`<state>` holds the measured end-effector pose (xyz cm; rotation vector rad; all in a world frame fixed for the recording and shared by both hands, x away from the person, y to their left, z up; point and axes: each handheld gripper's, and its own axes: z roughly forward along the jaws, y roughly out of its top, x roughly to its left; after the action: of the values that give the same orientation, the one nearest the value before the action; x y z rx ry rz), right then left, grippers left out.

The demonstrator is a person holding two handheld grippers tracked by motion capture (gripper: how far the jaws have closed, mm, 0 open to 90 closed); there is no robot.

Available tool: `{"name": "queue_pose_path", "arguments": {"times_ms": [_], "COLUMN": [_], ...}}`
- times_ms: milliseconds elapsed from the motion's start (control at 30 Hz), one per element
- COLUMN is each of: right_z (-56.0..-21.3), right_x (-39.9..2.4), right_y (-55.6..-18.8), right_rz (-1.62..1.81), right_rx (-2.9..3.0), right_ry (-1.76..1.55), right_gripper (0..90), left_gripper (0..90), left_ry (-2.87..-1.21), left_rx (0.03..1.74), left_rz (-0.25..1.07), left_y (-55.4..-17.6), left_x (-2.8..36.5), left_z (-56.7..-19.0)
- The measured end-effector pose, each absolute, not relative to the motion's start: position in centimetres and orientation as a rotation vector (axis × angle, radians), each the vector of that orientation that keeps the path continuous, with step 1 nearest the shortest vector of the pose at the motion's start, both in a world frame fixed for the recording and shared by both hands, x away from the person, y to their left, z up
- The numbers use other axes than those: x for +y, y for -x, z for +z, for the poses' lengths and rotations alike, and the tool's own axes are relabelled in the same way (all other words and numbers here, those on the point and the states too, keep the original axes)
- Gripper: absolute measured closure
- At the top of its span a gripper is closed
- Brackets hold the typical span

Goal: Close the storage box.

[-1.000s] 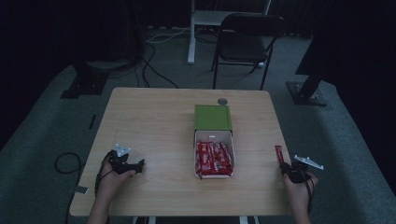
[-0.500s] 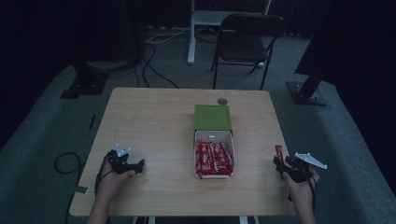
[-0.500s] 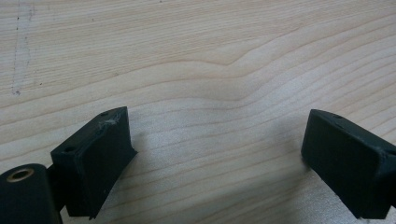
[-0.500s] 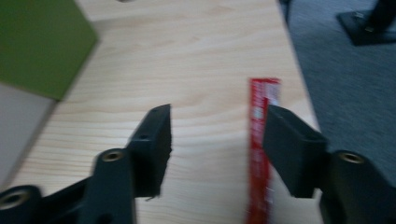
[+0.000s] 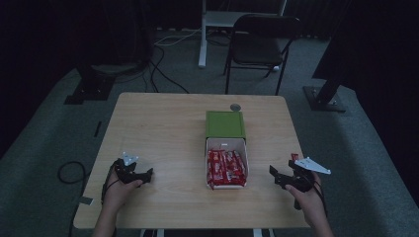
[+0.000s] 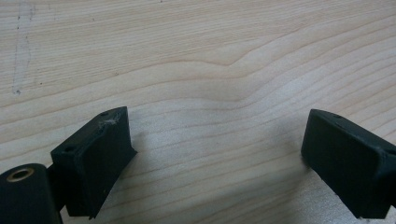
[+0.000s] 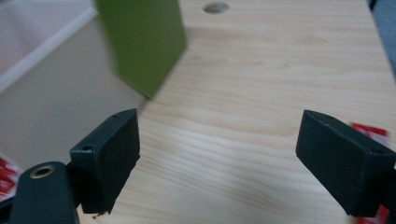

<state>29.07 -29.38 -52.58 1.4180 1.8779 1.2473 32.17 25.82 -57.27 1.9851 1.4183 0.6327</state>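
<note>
Red bar [image 7: 371,133] half hidden behind right claw [image 7: 219,158], jaws just opened

Dim, underexposed high view, with floor [image 5: 59,148] and background near black and only the table [image 5: 163,128] faintly lit. Bright, even light on the wood grain in both gripper views. Soft shadows beneath the jaws. Green box [image 7: 140,42] blurred, out of focus.

The red bar [image 7: 373,135] is largely hidden behind the right gripper's [image 7: 219,158] jaws.
</note>
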Motion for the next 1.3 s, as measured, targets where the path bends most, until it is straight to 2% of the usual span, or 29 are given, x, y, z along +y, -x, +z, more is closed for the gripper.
{"name": "queue_pose_path", "arguments": {"times_ms": [533, 1300], "right_z": [-51.4, -52.3], "right_x": [-26.5, -24.5], "right_y": [-29.3, -30.1], "right_rz": [1.326, 1.385], "right_rx": [1.984, 2.072], "right_ry": [-1.275, -1.17], "right_gripper": [12.4, 12.4], "left_gripper": [9.6, 9.5], "left_ry": [-2.098, -2.094], "left_rx": [1.121, 0.8], "left_rz": [0.567, 0.453], "left_y": [-31.0, -29.7], "left_x": [20.0, 12.6], "left_z": [-54.6, -50.1]}}
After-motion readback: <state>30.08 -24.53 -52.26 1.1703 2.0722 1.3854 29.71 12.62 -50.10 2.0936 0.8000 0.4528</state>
